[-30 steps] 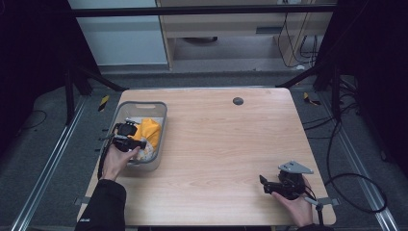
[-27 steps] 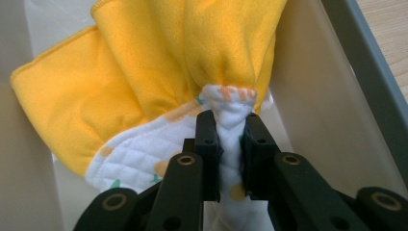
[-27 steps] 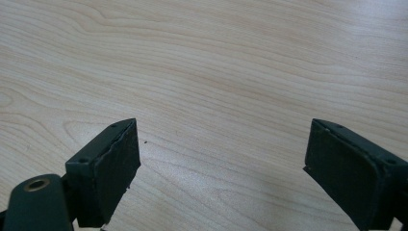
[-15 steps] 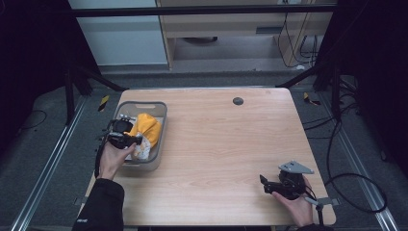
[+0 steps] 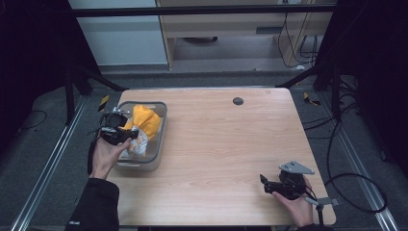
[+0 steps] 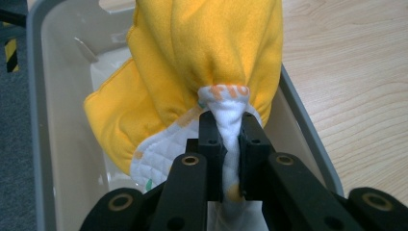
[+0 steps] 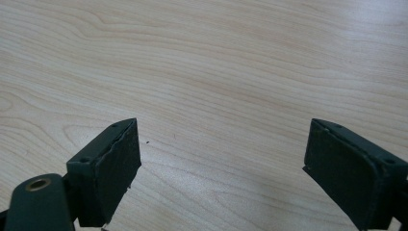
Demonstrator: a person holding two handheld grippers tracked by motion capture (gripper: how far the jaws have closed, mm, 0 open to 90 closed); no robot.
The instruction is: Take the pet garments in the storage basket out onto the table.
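hand-held grippers: two (image 5: 126,134) (image 5: 263,181) | yellow cloth (image 5: 144,120): one | grey bin (image 5: 160,137): one | table (image 5: 221,144): one, with one dark round spot (image 5: 237,101)

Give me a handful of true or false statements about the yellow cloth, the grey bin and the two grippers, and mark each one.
1. The left gripper is shut on the yellow cloth. True.
2. The cloth lies flat on the table. False: it hangs bunched above the grey bin.
3. The right gripper is open with nothing between its fingers. True.
4. The right gripper hovers over the bin. False: it sits over bare wood near the table's right front corner.
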